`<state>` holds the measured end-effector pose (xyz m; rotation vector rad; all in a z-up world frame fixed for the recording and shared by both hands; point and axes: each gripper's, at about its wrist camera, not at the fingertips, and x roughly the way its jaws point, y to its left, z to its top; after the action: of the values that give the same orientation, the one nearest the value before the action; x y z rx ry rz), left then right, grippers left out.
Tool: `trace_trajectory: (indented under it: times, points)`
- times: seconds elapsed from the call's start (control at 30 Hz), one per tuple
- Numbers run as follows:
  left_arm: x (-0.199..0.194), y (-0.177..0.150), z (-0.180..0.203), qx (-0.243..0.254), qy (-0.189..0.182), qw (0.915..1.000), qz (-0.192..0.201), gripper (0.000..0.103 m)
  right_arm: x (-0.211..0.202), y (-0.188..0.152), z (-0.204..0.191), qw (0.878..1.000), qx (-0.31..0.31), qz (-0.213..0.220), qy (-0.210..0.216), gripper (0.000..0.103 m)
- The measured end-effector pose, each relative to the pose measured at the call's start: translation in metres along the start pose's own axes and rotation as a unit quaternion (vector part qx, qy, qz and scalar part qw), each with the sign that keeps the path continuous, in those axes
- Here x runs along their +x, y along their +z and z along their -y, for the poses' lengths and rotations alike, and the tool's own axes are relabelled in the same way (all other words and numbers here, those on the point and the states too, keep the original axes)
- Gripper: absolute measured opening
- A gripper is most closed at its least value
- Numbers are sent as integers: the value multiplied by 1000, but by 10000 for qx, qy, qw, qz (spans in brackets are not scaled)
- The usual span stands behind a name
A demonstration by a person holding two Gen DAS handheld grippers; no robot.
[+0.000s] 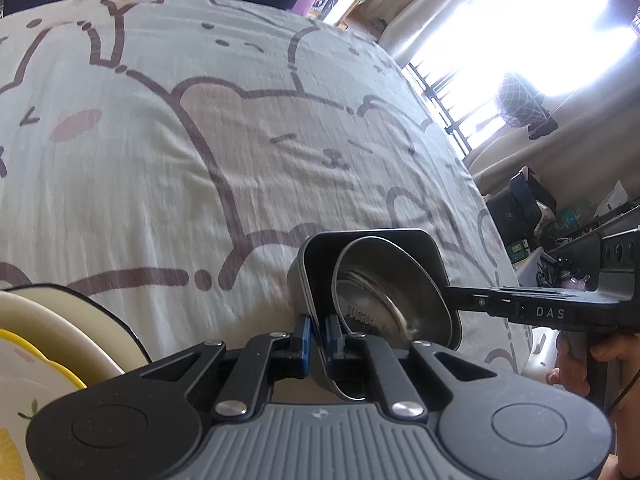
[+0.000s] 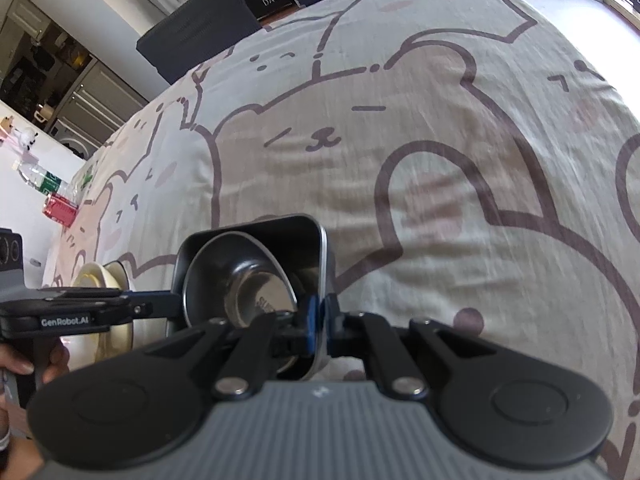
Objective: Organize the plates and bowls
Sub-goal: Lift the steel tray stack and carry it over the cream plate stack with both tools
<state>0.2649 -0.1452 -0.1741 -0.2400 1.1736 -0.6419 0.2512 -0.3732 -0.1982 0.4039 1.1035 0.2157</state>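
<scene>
A dark square metal dish (image 1: pixel 320 264) is tilted just above the bear-print cloth, with a round steel bowl (image 1: pixel 384 292) lying inside it. My left gripper (image 1: pixel 317 336) is shut on the dish's near wall, blue pads on either side of the rim. From the right, my right gripper (image 1: pixel 450 294) reaches in and pinches the opposite rim. In the right wrist view the right gripper (image 2: pixel 320 314) is shut on the square dish (image 2: pixel 296 240) wall, the steel bowl (image 2: pixel 240 272) lies inside, and the left gripper (image 2: pixel 172 305) holds the far side.
A stack of cream plates (image 1: pixel 40 340), the top one with a yellow pattern, sits close at the left; the same plates (image 2: pixel 100 280) show behind the left gripper. The cloth (image 1: pixel 200 140) stretches wide ahead. A red can (image 2: pixel 60 208) and a bottle stand by the far left edge.
</scene>
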Motion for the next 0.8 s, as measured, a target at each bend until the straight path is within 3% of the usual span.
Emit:
trace_trajectory:
  times: [0.47, 0.8]
  points:
    - [-62, 12, 12, 132, -287, 9960, 840, 7, -44, 1, -12, 9952, 167, 757, 602, 6]
    - [-119, -3, 3, 160, -284, 9911, 1291, 7, -67, 0, -48, 9867, 47, 1164, 1135, 6]
